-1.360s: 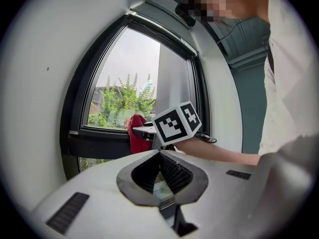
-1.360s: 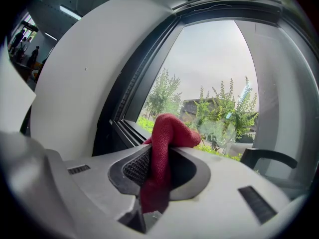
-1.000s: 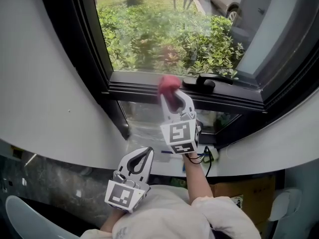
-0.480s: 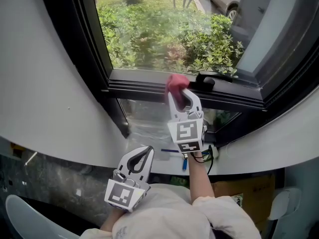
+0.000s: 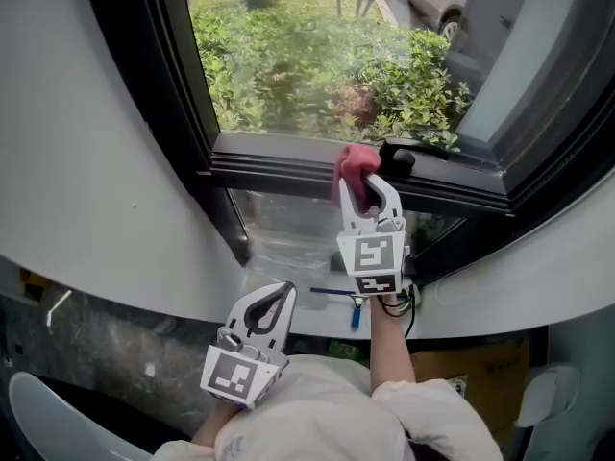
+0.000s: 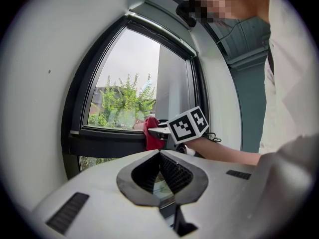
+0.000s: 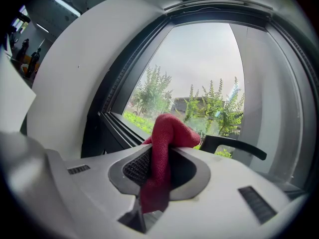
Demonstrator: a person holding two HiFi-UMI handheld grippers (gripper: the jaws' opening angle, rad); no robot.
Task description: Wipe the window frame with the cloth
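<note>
My right gripper point(image 5: 359, 177) is shut on a red cloth point(image 5: 355, 166), which presses on the black window frame point(image 5: 269, 166) just left of the black window handle point(image 5: 399, 158). In the right gripper view the cloth point(image 7: 164, 148) bulges out between the jaws, with the handle point(image 7: 234, 144) just right of it. My left gripper point(image 5: 274, 301) hangs low near the person's body, shut with nothing in it. In the left gripper view the cloth point(image 6: 151, 132) rests against the frame's lower rail point(image 6: 104, 143).
White curved wall point(image 5: 86, 181) flanks the window on the left. Below the rail is a lower glass pane point(image 5: 288, 229). A blue pen point(image 5: 336, 292) lies on the white sill under the right gripper. A cardboard box point(image 5: 471, 368) sits at lower right.
My right gripper has slid the cloth rightward along the frame's rail, closing up to the handle. The left gripper has stayed where it was.
</note>
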